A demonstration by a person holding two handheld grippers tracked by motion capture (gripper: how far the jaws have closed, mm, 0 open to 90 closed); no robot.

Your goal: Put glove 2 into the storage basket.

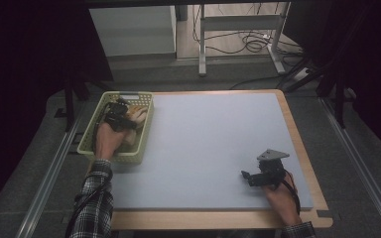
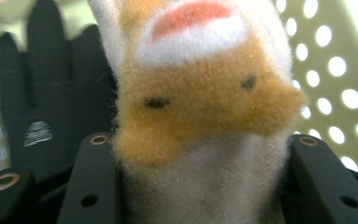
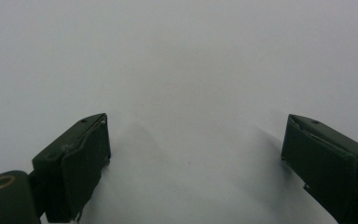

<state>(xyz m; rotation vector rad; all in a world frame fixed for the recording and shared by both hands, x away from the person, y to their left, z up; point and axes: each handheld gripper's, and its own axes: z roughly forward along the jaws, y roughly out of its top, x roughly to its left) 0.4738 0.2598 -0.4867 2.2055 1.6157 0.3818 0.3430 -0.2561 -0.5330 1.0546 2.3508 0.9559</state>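
Bench (image 1: 218,148) surface comes first: one pale grey board with a wooden edge, bare apart from what sits at its left side and the hand at its lower right, which leaves plenty of open room for setting something down.

One green perforated basket (image 1: 145,130) stands at the left edge of the bench, within easy reach of the left arm, so that its contents can be lifted straight out. Inside it I count two things: one plush toy (image 2: 200,107), orange and white with a stitched face, and one black glove (image 2: 42,88) lying just beside the toy against the basket wall.

Two claws are in play. The left claw (image 1: 120,116) is down inside the basket, and in the left gripper view its jaws stand on either side of the toy's pale body, pressed against the fur, so it looks to be gripping the toy for a lift; this is my reading of the close contact.

The right claw (image 1: 249,178) rests low over the bare bench near the right front corner, jaws spread wide with nothing between them, probably waiting its turn.
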